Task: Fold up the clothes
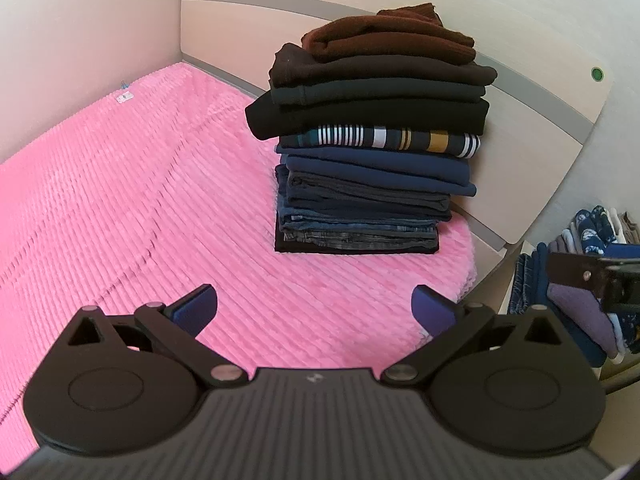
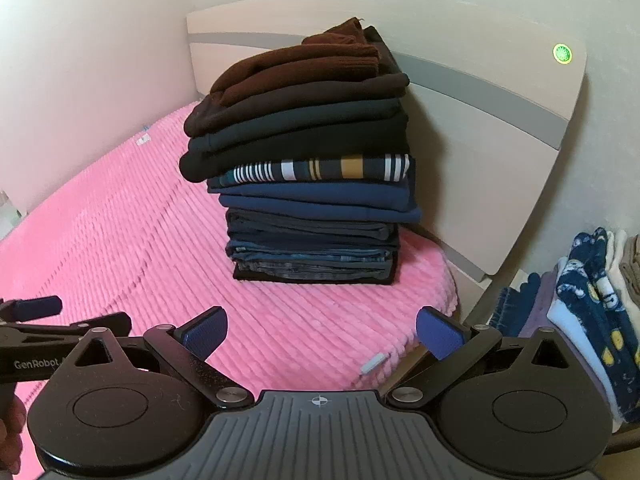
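Left gripper (image 1: pixel 314 308): fingers spread wide, holding nothing, hovering over the pink bed cover (image 1: pixel 120 200) in front of the stack. Right gripper (image 2: pixel 322 332): fingers likewise released and empty, also short of the stack, with the left gripper visible beside it in the right wrist view.

Stack of folded clothes (image 1: pixel 368 140): stands on the bed cover against the headboard (image 1: pixel 540 120), well beyond both grippers. It is tall and fairly square, jeans at the bottom, a striped shirt (image 1: pixel 384 140) midway, a brown sweater (image 1: pixel 384 36) on top.

Beyond the bed's edge, to the right of the stack, a second pile of clothes (image 2: pixel 580 300) lies unfolded.

Judgement: much folding is done; no garment is in hand, and the side pile likely remains.
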`<state>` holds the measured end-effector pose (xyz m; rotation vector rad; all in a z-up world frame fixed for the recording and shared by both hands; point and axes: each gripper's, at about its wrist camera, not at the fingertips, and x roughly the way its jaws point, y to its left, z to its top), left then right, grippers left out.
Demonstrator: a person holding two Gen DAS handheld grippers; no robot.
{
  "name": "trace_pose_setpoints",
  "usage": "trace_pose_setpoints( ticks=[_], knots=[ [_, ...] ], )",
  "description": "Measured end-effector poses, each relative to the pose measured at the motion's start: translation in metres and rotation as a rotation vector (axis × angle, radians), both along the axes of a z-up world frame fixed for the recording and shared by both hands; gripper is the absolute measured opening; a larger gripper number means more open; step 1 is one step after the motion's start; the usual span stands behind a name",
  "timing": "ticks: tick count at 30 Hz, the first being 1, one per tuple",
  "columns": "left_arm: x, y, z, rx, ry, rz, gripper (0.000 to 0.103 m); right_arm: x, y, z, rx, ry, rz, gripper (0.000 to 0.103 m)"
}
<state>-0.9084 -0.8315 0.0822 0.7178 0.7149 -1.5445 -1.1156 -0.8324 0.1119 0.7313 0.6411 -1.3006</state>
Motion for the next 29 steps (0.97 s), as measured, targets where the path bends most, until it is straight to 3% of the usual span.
trace_pose_setpoints(
  ticks=[29],
  knots=[
    [-0.0022, -0.0003, -0.0042, 0.002, 0.001, 0.006, 0.102, 0.0024, 0.0004, -0.0012, 0.002, 0.0, 0.001, 0.103]
  ],
)
